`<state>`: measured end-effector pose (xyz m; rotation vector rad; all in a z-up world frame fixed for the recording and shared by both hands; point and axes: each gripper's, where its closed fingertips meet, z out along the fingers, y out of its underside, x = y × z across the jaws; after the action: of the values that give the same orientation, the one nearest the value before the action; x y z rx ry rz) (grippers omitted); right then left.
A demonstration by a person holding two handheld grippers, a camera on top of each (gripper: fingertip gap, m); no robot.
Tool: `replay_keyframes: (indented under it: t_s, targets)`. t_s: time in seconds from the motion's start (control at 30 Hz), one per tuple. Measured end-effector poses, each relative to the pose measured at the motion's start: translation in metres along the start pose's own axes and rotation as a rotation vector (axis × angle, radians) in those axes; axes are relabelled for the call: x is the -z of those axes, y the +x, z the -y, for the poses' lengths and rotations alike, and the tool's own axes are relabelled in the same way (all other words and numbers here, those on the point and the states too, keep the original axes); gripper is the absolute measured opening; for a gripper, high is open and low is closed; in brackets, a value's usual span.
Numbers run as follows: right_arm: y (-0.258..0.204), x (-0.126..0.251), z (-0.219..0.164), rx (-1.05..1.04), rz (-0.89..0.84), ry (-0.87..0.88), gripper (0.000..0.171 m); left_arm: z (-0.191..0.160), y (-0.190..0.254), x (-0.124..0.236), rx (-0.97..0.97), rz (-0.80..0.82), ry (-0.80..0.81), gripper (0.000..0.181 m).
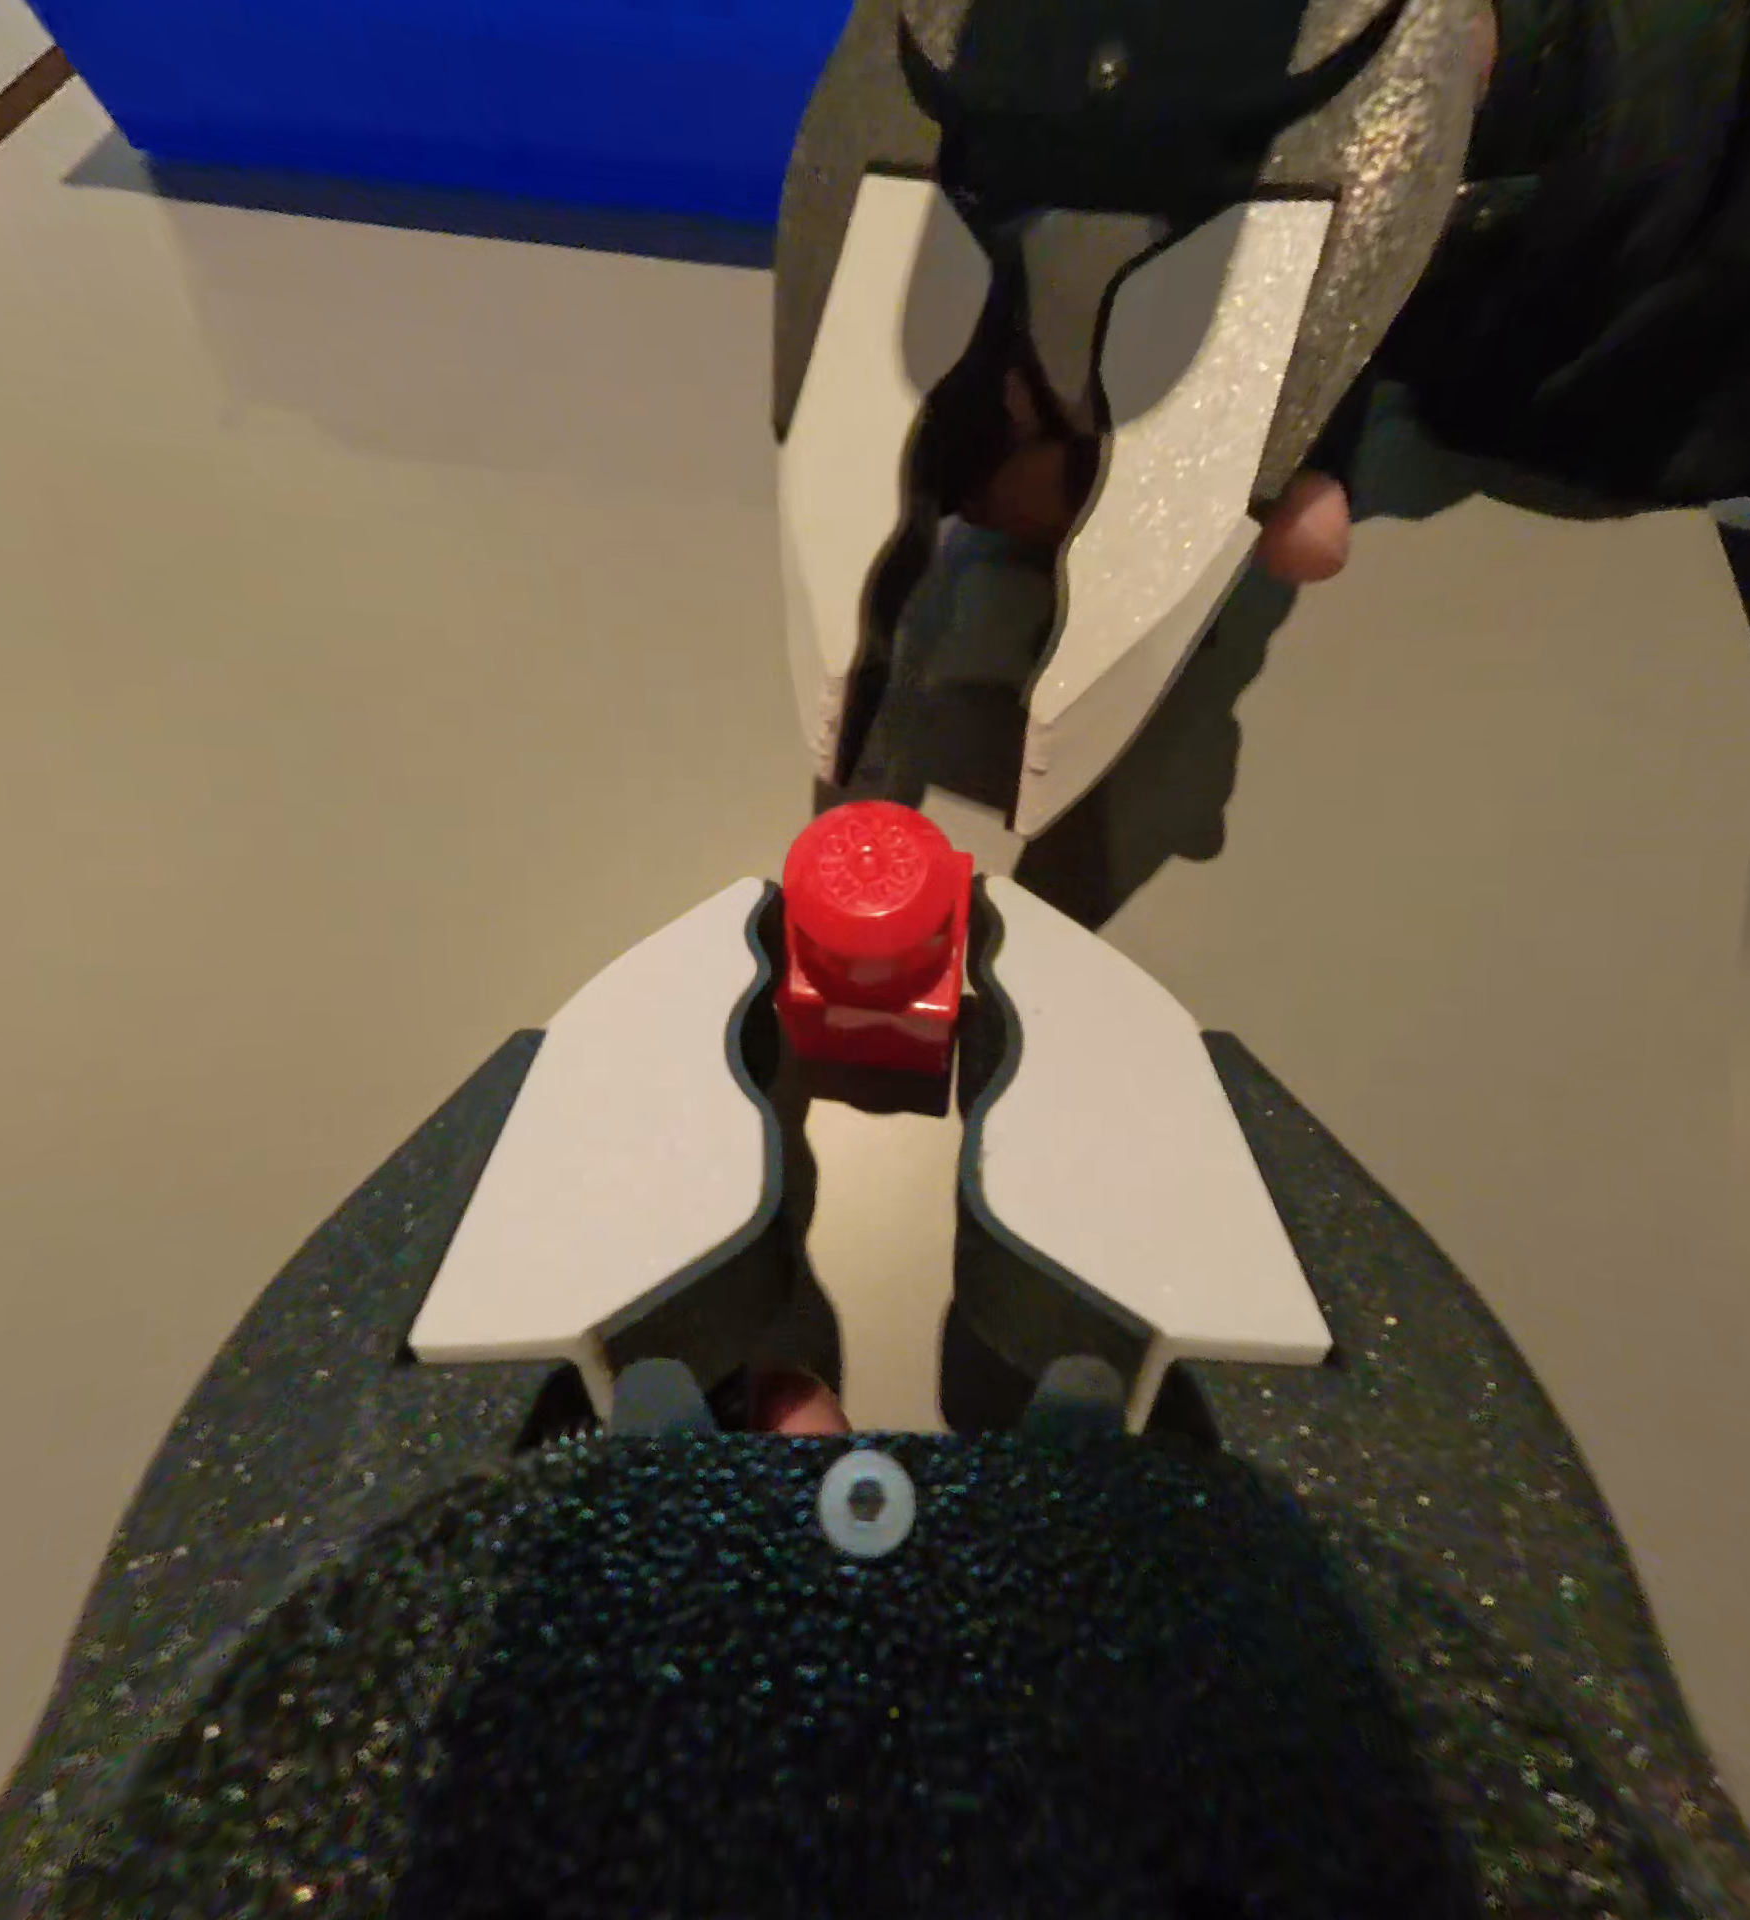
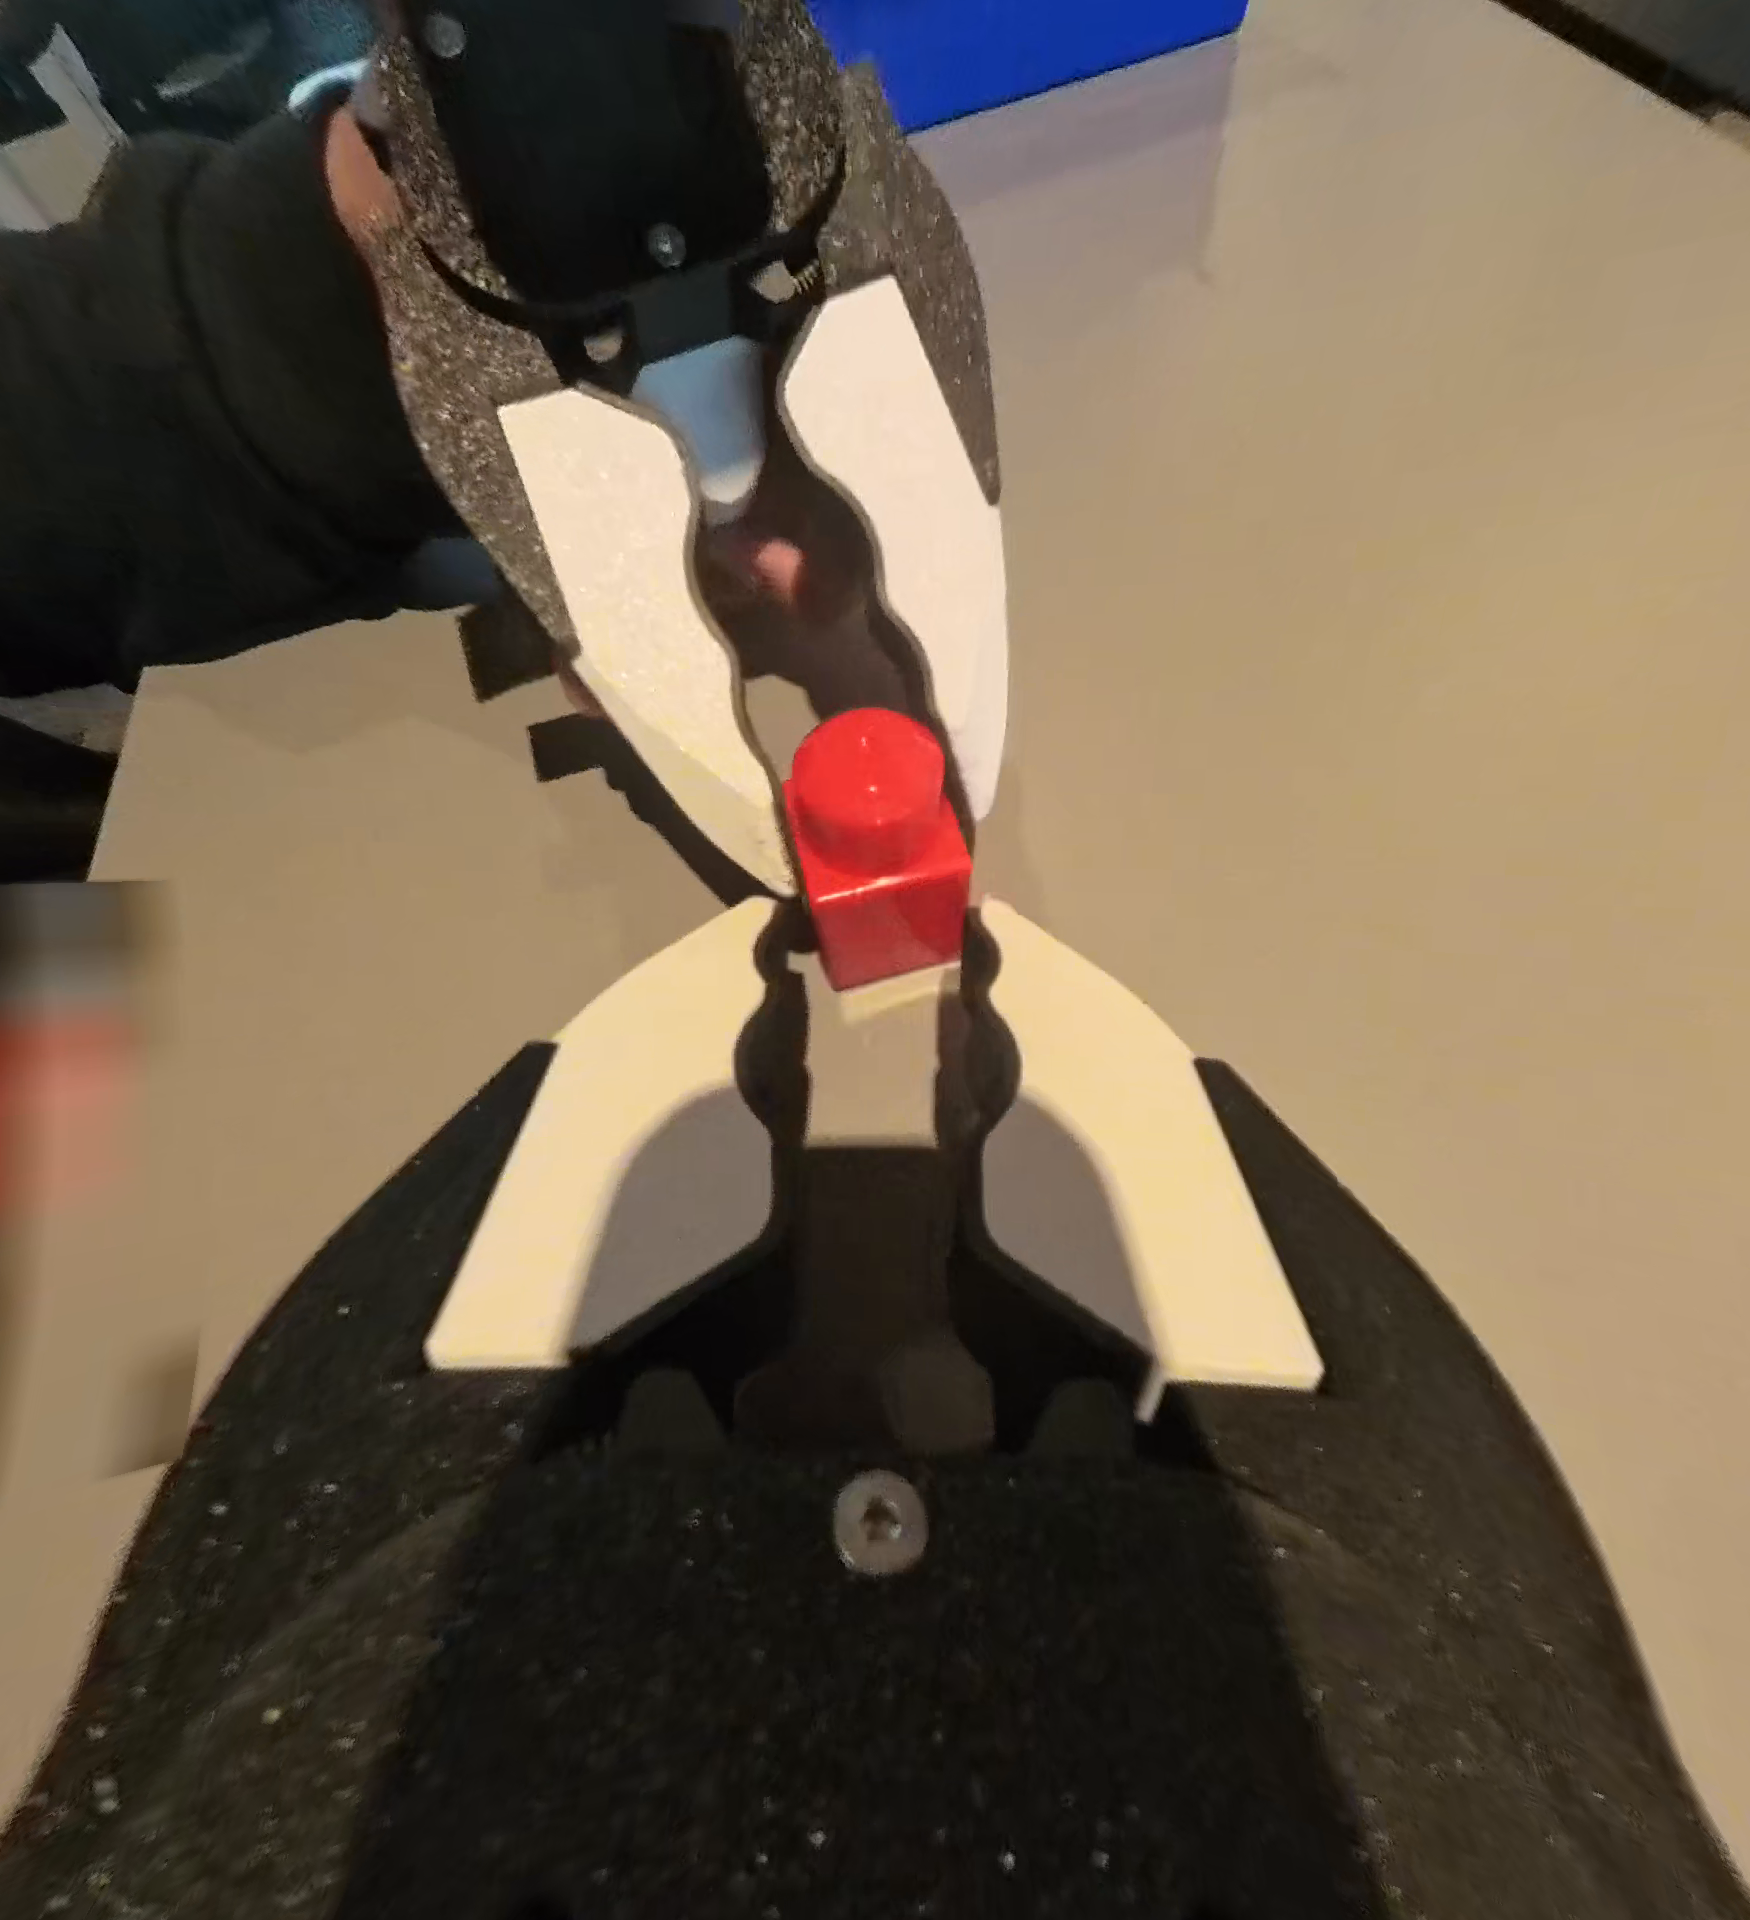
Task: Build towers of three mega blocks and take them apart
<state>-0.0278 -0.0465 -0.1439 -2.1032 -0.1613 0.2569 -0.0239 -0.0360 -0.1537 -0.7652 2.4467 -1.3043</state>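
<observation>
Your left gripper point(image 1: 871, 935) is clamped on a single red mega block point(image 1: 866, 956), its white fingertips point(image 1: 715, 935) pressing the block's flanks near the square base, stud up and tilted a little toward the camera. Below the red block the left wrist view shows a dark band that may be a second block or only shadow; you cannot settle that from here. The block looks lifted clear of the beige tabletop point(image 1: 331, 623), though its underside is hidden.

Your right gripper point(image 1: 928, 769) sits just beyond the stud with its tips apart and nothing between them. In the right wrist view those same tips point(image 2: 876, 925) appear to straddle the block's lower corner point(image 2: 886, 894), but whether they touch it you cannot tell.

Mind these risks:
- The hold is near the fingertips only. A sideways nudge from the right gripper could pivot the block out of the grip and drop it.
- The two grippers are nearly tip to tip. Closing the right one at this angle could catch the left fingers instead of plastic.
- The block is tilted, so pressing it onto another stud may jam it crooked rather than seat it.
- No other loose block shows in either view; the blue bin point(image 1: 435, 94) sits well behind, so reaching for it while holding this loosely could shake the block free.
</observation>
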Motion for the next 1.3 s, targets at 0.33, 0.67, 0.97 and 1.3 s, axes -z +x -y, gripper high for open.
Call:
replay_keyframes:
  t_s: [0.33,0.67,0.97,1.3]
  targets:
    - [-0.008,-0.002,-0.001,0.056,0.023,-0.007,0.043,0.007,-0.004,0.002,-0.019,0.053,0.035,0.068]
    - [-0.004,0.002,0.003,0.006,0.036,0.035,0.043,0.024,-0.093,0.214,0.300,0.575,0.483,0.070]
    - [-0.004,0.000,0.003,-0.006,0.047,0.028,0.042,-0.177,-0.145,0.409,0.725,1.196,-0.081,0.055]
    - [-0.003,0.003,0.004,-0.031,0.052,0.051,0.041,-0.229,-0.153,0.384,0.803,1.086,-0.329,0.053]
